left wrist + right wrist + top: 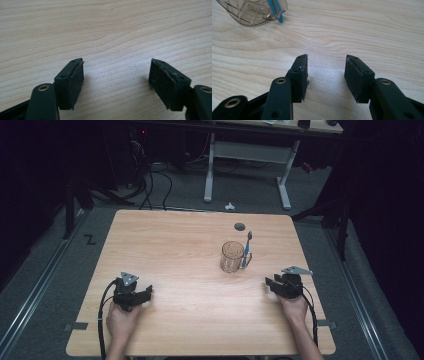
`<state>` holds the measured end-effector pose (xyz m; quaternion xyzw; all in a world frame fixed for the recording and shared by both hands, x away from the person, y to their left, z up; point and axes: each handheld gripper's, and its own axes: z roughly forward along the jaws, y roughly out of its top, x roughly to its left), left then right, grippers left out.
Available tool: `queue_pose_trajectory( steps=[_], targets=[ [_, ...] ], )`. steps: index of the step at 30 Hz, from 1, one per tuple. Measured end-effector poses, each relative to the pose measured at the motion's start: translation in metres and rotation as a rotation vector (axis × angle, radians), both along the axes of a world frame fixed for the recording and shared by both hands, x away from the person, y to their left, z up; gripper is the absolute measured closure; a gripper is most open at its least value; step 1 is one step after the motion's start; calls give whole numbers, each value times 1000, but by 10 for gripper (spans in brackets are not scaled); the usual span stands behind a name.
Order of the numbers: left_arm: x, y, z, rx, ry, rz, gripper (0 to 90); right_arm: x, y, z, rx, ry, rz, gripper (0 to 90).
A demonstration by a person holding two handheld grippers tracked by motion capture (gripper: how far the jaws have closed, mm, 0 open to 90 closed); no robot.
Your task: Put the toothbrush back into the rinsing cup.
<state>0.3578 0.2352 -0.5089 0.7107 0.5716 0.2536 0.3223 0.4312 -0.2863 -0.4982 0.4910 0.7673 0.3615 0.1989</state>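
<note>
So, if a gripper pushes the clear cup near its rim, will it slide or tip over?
The clear cup probably tips: it stands tall and looks like thin, light plastic. The blue toothbrush leaning at its side would likely fall away. Its smooth wall may also slip between pads.

Pale wood grain is streaking across the table (190,250), and a clear, faintly amber-tinted cup (232,256) is showing a blue toothbrush (247,249) with a dark head. Both grippers, left gripper (146,294) and right gripper (270,283), are showing matte black, topped by grey plates.
</note>
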Motion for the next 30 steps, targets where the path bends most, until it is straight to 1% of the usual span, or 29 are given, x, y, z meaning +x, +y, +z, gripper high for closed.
queue_pose_trajectory(
  steps=[4,9,15,22,30],
  targets=[
    [0,0,0,0,0,0,287,1,1,-2,-7,5,-8,523],
    [0,0,0,0,0,0,287,0,4,-3,-33,-7,-5,503],
    [0,0,0,0,0,-2,287,-1,8,-4,-72,-14,-6,441],
    [0,0,0,-1,0,0,289,-1,8,-4,-71,-9,-22,407],
    [0,0,0,-1,0,0,285,-1,8,-4,-73,-8,-25,389]
  ],
)
